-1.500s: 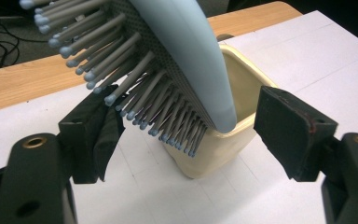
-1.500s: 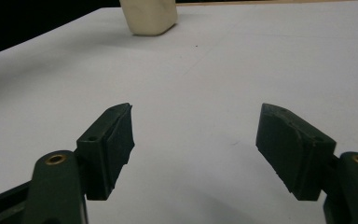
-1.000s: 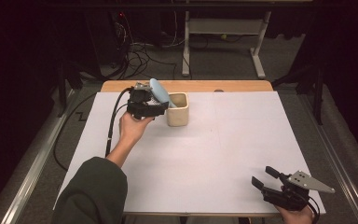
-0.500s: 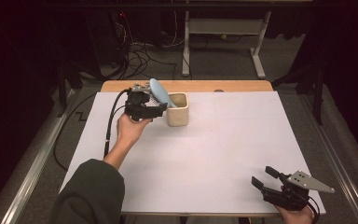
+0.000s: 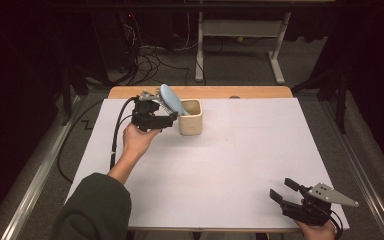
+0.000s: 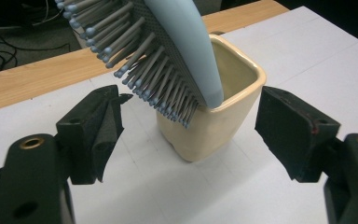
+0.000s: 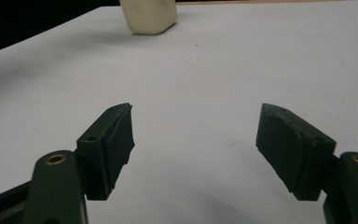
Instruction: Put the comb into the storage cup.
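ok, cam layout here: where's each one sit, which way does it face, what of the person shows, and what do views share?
High view: above the person's side, facing forward and down on the table; shows left sleeve, hand and left gripper, right gripper.
Left gripper view: on the left gripper, facing the cup and brush; jaws apart.
Right gripper view: on the right gripper, facing across the table toward the cup; jaws apart.
Shared: all three show the cup.
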Tool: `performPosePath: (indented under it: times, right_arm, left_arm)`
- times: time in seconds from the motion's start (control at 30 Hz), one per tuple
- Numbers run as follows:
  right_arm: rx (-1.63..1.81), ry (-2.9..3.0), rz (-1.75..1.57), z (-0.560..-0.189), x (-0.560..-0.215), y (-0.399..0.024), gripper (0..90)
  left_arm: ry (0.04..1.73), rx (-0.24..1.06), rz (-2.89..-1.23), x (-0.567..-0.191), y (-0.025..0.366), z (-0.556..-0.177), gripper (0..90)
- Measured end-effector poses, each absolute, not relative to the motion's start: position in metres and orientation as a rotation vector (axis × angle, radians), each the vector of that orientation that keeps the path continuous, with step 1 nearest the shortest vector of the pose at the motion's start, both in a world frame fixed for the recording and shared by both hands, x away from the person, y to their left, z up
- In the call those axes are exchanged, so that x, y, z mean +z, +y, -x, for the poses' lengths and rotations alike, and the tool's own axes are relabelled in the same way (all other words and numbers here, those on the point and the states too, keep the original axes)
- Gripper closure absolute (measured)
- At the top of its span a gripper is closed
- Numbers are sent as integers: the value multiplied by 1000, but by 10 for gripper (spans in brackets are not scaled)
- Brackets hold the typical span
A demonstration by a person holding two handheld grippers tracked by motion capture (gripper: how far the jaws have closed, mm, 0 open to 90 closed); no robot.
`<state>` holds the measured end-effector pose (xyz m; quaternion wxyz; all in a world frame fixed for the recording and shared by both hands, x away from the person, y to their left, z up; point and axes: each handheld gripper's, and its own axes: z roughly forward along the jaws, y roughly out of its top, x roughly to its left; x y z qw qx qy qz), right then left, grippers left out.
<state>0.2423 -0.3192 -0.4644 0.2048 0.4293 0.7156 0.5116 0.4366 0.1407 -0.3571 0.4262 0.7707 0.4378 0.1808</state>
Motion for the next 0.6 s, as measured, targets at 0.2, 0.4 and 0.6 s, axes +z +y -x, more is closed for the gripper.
performPosePath:
  times: [0.2,0.4,0.6]
  right_arm:
    - [1426,1995,-1197,-242,-464,-319,282]
    - [1426,1991,-1197,-242,-464,-319,282]
    - [1428,1993,-1197,-242,-464,-319,282]
  left_arm:
    - [1091,447,-1925,-357,143,-434,238]
    - [1089,445,-1923,-357,145,-432,238]
    - [1083,448,-1922,-355,148,-429,240]
